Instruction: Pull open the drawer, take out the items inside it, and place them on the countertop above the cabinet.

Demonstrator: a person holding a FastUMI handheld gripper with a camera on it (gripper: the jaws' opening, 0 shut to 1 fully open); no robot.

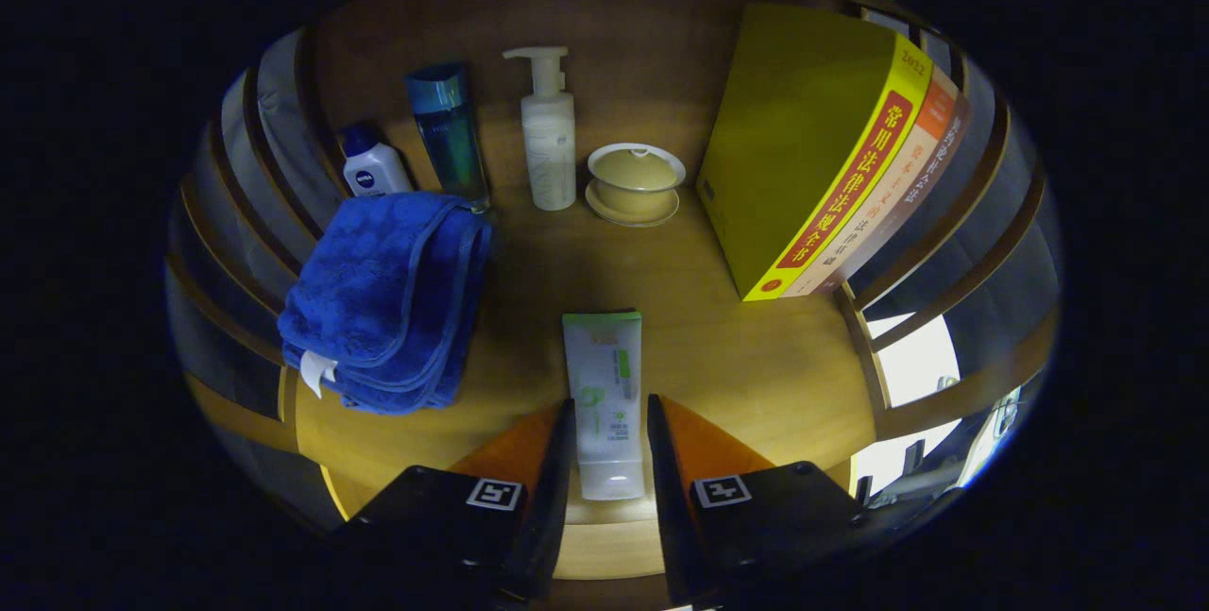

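Observation:
A white tube with green print (603, 356) lies lengthwise between my fingers, its cap end toward me and its flat end pointing ahead. My gripper (610, 403) is shut on it, both fingers pressing its sides. The tube is low over the wooden countertop (737, 356); I cannot tell whether it rests on the wood or hangs just above it.
A folded blue towel (378, 299) lies left of the fingers. Along the back stand a small white bottle (373, 167), a tall blue bottle (449, 134), a white pump bottle (550, 139) and a lidded cup on a saucer (635, 181). Upright books (822, 148) stand right.

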